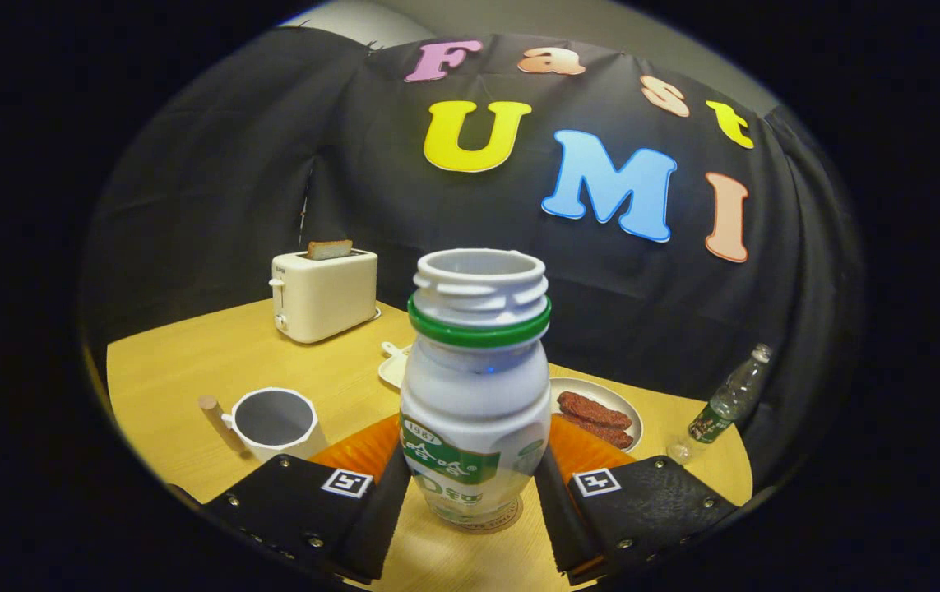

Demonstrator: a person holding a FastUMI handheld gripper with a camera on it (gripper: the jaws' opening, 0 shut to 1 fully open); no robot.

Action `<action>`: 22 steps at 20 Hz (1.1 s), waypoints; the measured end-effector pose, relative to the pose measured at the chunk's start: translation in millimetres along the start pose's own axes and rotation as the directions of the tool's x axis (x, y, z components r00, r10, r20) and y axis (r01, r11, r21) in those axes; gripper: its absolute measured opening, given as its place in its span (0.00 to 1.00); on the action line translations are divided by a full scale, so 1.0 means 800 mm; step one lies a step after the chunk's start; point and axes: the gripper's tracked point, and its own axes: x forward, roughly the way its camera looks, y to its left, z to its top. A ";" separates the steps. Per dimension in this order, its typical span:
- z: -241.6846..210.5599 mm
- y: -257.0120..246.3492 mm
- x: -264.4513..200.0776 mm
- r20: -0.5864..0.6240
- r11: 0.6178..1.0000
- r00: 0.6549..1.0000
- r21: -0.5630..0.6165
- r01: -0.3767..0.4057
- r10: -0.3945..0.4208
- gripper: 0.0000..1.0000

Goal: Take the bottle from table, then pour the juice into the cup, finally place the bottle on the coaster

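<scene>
Jaws spread bottle-wide, both fingers pinching upright bottle on coaster.

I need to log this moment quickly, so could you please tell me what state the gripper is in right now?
Gripper: shut on the bottle, one finger pressing each side; the bottle stands upright on the coaster.

White bottle with a green neck ring and green label, white cup, cream toaster, orange coaster, pale wood-grain surface.
</scene>
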 end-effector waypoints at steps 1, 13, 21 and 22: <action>-0.005 0.001 0.004 0.004 0.999 1.000 0.034 -0.007 0.007 0.74; -0.043 -0.026 0.028 -0.028 0.996 1.000 0.085 0.016 -0.013 0.74; -0.068 -0.033 0.050 -0.053 0.994 0.998 0.104 0.028 -0.023 0.74; -0.069 -0.034 0.051 -0.054 0.994 0.998 0.103 0.030 -0.024 0.74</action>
